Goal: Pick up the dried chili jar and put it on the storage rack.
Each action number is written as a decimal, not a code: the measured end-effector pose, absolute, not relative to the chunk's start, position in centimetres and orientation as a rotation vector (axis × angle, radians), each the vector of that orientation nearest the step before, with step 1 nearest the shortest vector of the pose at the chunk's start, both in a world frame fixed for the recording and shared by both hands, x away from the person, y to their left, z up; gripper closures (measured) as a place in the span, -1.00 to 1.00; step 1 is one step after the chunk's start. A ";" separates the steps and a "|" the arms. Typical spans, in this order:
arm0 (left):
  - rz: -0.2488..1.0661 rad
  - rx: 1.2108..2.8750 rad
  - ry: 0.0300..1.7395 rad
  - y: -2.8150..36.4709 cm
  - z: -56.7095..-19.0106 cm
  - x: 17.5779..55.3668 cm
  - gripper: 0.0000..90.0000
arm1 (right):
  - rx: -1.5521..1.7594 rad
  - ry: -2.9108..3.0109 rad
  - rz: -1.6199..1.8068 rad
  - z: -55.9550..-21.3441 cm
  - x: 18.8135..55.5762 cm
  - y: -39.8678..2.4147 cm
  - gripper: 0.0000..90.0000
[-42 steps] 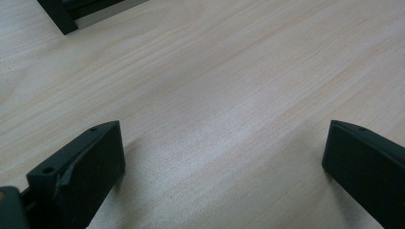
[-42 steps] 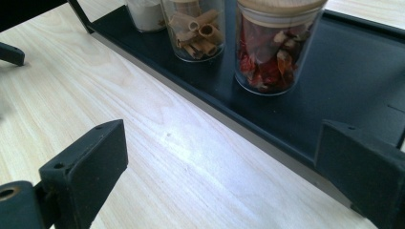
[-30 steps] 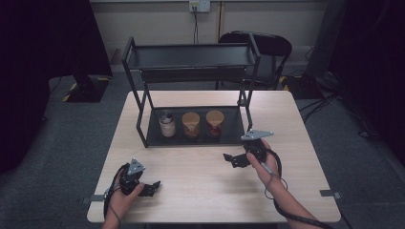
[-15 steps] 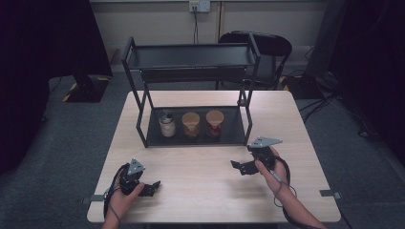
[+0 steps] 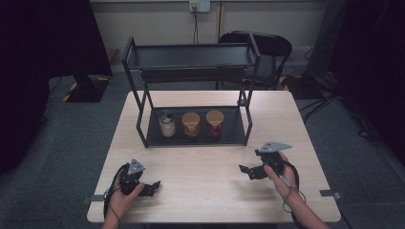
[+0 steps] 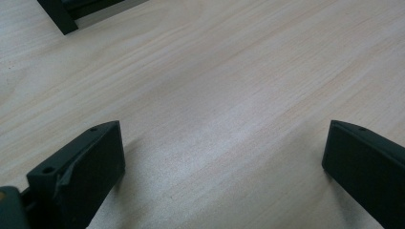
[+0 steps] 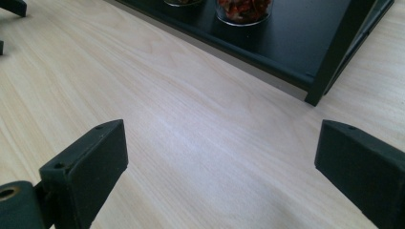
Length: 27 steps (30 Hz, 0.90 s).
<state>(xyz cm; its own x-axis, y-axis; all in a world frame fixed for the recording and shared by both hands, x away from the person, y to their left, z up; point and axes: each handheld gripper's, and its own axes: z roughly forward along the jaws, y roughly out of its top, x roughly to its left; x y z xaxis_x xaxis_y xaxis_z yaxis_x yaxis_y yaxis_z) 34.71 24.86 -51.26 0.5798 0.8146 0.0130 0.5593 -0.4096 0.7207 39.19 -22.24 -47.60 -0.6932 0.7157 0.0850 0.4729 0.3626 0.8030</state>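
Nearer the table (image 5: 200, 171) edge, right gripper (image 5: 249, 171) has drawn back; jaws wide.

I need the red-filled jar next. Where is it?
The red-filled jar stands rightmost of three on the rack's bottom shelf in the high view, beside the middle jar.

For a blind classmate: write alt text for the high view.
Two hand-held grippers, left gripper and right gripper, both open and empty, hover over a pale wooden table. Behind them, a black two-tier rack holds three jars on its bottom shelf.
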 end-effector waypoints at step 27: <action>0.480 2.126 1.089 24.9 -51.3 34.7 -1.00 | 1.108 2.337 1.234 -48.6 37.3 -26.3 -0.94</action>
<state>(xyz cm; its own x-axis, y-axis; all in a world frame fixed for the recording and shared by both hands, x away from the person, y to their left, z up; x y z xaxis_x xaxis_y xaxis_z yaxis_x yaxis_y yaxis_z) 34.71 24.86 -51.26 0.5796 0.8148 0.0128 0.5594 -0.4092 0.7209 37.28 -26.32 -48.59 -0.6690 0.7359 0.1042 0.5012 0.3431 0.7944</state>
